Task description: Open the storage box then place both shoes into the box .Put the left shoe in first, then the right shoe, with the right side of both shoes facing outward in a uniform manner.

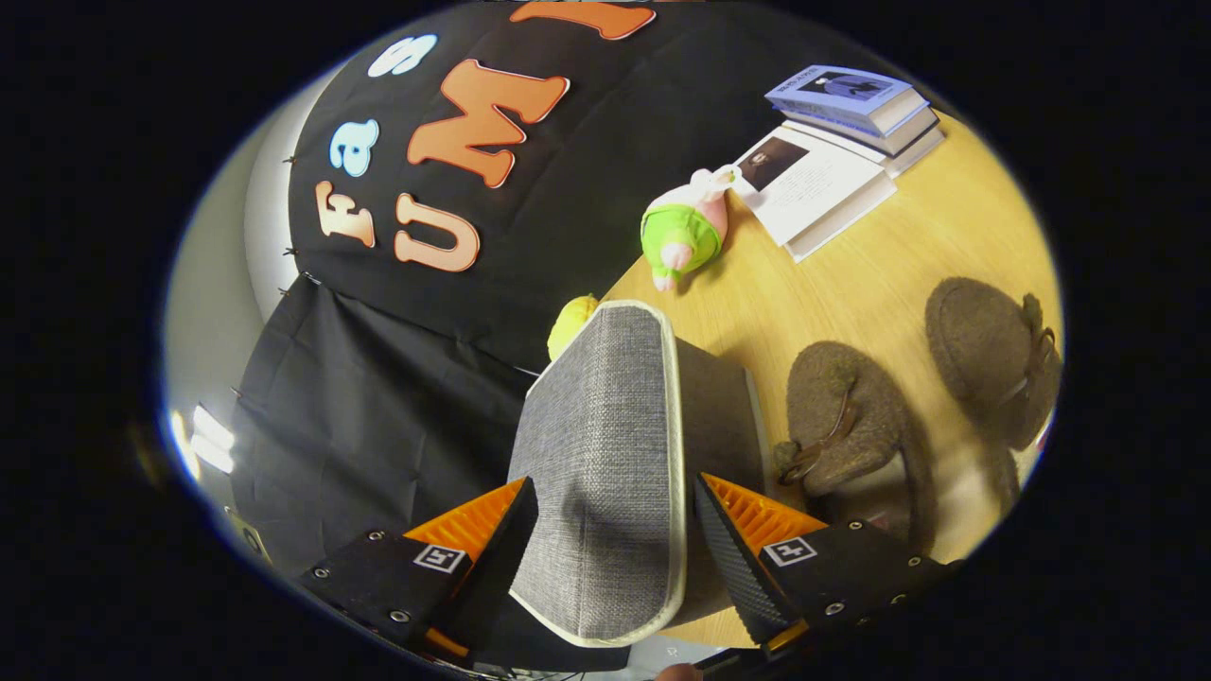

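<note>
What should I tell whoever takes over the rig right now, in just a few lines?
Gripper: jaws astride the grey lid of the storage box; whether both press on it, I cannot tell.
The lid is lifted, so the box is partly open.
Both brown shoes sit on the table beside the box, neither inside.
Left: finish opening, put in the left shoe, then the right, right sides facing outward.

The gripper [615, 530] is rolled to one side, so the scene ahead sits tilted. Its two fingers [492, 539] stand parted, one on each side of a flap, neither clearly pressing on it.
</note>
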`<state>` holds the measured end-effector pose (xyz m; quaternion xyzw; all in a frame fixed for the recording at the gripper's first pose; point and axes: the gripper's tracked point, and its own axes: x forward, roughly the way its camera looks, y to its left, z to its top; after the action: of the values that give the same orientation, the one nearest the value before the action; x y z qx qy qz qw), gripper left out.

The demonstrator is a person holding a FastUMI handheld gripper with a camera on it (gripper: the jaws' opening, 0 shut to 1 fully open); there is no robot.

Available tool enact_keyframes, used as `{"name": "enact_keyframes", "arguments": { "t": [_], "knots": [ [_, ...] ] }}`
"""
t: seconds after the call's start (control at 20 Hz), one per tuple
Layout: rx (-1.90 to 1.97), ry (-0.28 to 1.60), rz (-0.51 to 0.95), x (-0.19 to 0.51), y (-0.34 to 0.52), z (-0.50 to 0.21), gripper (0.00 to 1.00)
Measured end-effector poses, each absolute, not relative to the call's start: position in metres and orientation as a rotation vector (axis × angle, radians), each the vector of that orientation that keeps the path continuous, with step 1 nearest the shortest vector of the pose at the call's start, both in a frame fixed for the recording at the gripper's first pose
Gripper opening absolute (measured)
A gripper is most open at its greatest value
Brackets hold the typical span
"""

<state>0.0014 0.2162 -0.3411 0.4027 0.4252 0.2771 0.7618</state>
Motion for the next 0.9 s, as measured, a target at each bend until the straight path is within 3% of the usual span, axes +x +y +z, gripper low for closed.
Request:
{"name": "enact_keyframes", "arguments": {
  "t": [0.2,0.3,0.5,0.6,0.65,0.75,0.85,0.9],
  "knots": [
    [0.908,0.955,0.605,0.004,0.226,-0.347,0.95],
    [0.93,0.961,0.593,0.007,0.222,-0.348,0.88],
    [0.988,0.946,0.589,0.008,0.207,-0.34,0.65],
    [0.991,0.922,0.571,0.011,0.2,-0.333,0.49],
    [0.993,0.91,0.569,0.011,0.197,-0.329,0.33],
    [0.997,0.896,0.567,0.012,0.195,-0.317,0.12],
    [0.965,0.898,0.567,0.011,0.198,-0.307,0.01],
    [0.949,0.893,0.575,0.011,0.2,-0.299,0.01]
  ]
}}
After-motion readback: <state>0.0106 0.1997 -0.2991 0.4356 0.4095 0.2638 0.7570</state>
